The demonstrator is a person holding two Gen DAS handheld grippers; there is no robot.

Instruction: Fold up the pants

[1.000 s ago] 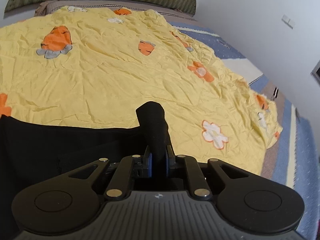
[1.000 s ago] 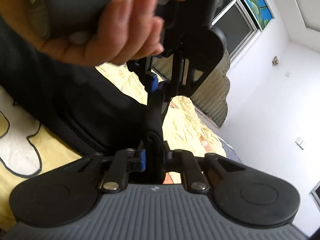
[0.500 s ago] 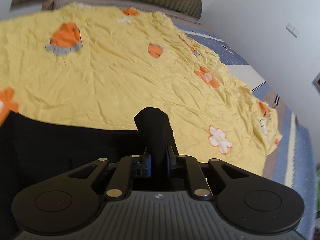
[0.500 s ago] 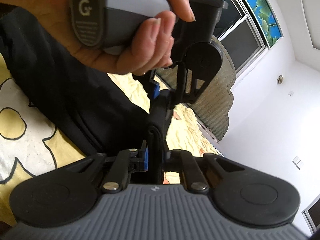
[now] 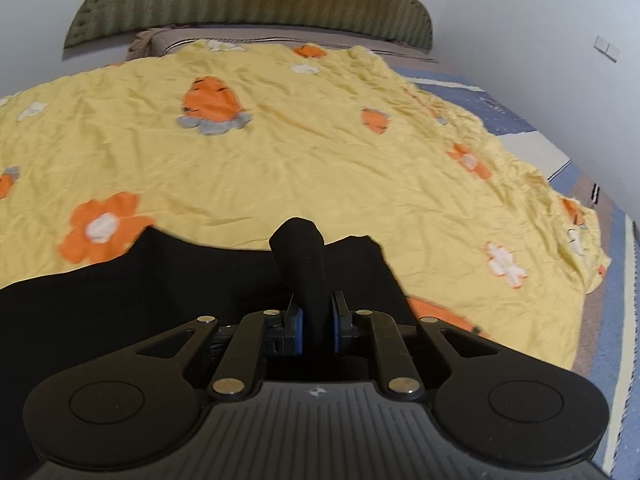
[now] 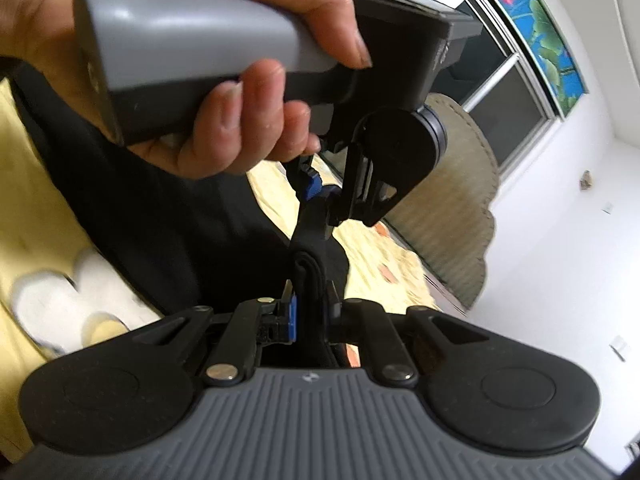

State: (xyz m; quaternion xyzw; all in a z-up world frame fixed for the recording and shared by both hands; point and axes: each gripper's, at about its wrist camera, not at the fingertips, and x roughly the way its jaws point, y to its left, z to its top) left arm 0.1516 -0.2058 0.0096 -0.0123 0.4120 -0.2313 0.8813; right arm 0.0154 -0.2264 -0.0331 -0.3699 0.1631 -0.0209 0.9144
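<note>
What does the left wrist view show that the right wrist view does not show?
Only the left wrist view: the blue striped cover beside the yellow sheet.
Only the right wrist view: a hand holding the left gripper, and a window.
Both: the black pants clamped in the camera's own gripper, and the green headboard.

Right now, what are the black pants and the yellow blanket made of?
The black pants look like soft, matte, maybe stretchy knit: they bunch thickly and give no shine. The yellow blanket looks like thin woven cotton, dull and finely creased all over, with printed flowers.
</note>
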